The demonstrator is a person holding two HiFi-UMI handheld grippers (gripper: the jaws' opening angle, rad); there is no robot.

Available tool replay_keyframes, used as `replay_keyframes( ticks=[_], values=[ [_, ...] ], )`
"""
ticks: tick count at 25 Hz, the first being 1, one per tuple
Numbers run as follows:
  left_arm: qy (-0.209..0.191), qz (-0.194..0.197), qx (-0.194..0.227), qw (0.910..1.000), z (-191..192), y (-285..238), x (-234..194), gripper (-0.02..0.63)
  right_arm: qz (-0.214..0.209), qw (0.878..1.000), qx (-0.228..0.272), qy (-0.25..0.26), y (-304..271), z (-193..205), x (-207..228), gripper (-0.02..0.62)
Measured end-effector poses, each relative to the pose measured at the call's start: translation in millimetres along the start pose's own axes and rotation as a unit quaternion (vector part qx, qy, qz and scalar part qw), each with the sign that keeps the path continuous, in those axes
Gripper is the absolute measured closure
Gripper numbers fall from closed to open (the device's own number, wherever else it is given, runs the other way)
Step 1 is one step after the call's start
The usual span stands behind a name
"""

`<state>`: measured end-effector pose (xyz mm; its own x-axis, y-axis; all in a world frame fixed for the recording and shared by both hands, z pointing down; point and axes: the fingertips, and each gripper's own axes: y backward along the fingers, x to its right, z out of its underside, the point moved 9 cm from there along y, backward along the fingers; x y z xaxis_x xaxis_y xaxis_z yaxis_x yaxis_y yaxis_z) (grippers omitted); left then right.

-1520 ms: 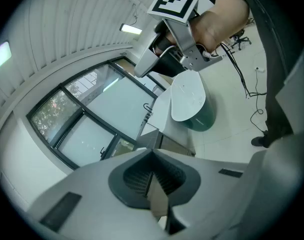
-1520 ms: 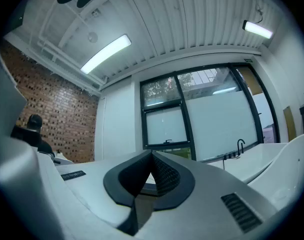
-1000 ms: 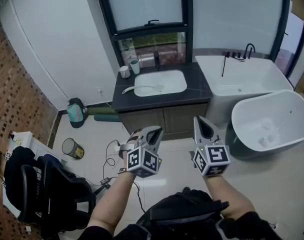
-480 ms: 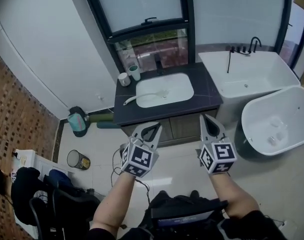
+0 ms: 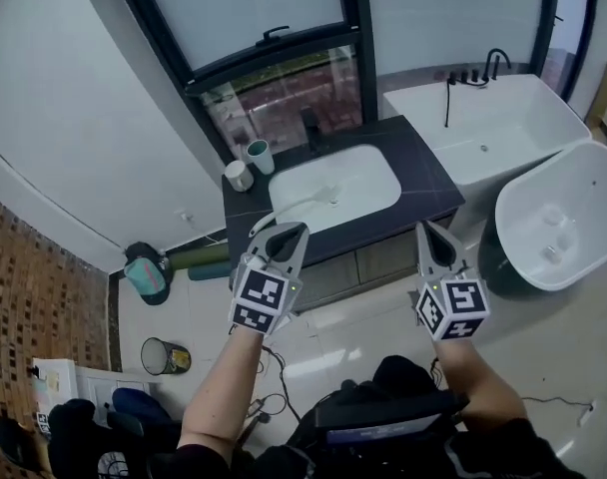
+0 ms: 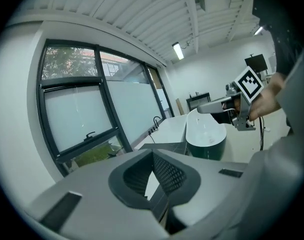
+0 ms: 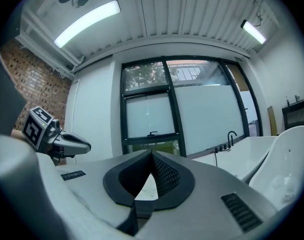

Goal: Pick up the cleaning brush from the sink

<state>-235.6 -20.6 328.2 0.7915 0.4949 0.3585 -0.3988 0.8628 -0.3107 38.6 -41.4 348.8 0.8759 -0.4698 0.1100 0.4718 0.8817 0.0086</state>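
Observation:
The cleaning brush (image 5: 308,201), white with a long curved handle, lies across the left rim of the white sink (image 5: 358,183), which is set in a dark countertop (image 5: 423,183). My left gripper (image 5: 287,230) is shut and empty, its tips over the counter's front edge just short of the brush handle. My right gripper (image 5: 429,230) is also shut and empty, held off the counter's right front corner. In the left gripper view the jaws (image 6: 153,154) meet with nothing between them. The right gripper view shows the same (image 7: 152,154).
Two cups (image 5: 239,175) (image 5: 259,155) stand at the counter's back left and a dark faucet (image 5: 311,123) behind the sink. White bathtubs (image 5: 488,133) (image 5: 558,213) lie to the right. A teal bag (image 5: 144,275), a bin (image 5: 167,355) and cables are on the floor at left.
Both grippers and the head have moved forward to the vanity; the jaw tips, earlier over the floor, now reach the counter's front edge. Both stayed shut.

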Motion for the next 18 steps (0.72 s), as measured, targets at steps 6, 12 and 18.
replay_keyframes(
  ticks=[6,12,18],
  values=[
    [0.045,0.006,-0.016,0.9988,14.4,-72.8,-87.6,0.600,0.005,1.000,0.014,-0.026,-97.7,2.5,28.3,0.609],
    [0.053,0.035,-0.107,0.9922,67.0,-152.8,-167.7,0.595,0.008,0.999,-0.002,-0.031,-191.7,10.5,52.7,0.609],
    [0.086,0.095,-0.155,0.9795,138.8,-235.0,-233.6,0.503,0.049,0.998,-0.028,-0.019,-269.8,30.6,52.3,0.609]
  ],
)
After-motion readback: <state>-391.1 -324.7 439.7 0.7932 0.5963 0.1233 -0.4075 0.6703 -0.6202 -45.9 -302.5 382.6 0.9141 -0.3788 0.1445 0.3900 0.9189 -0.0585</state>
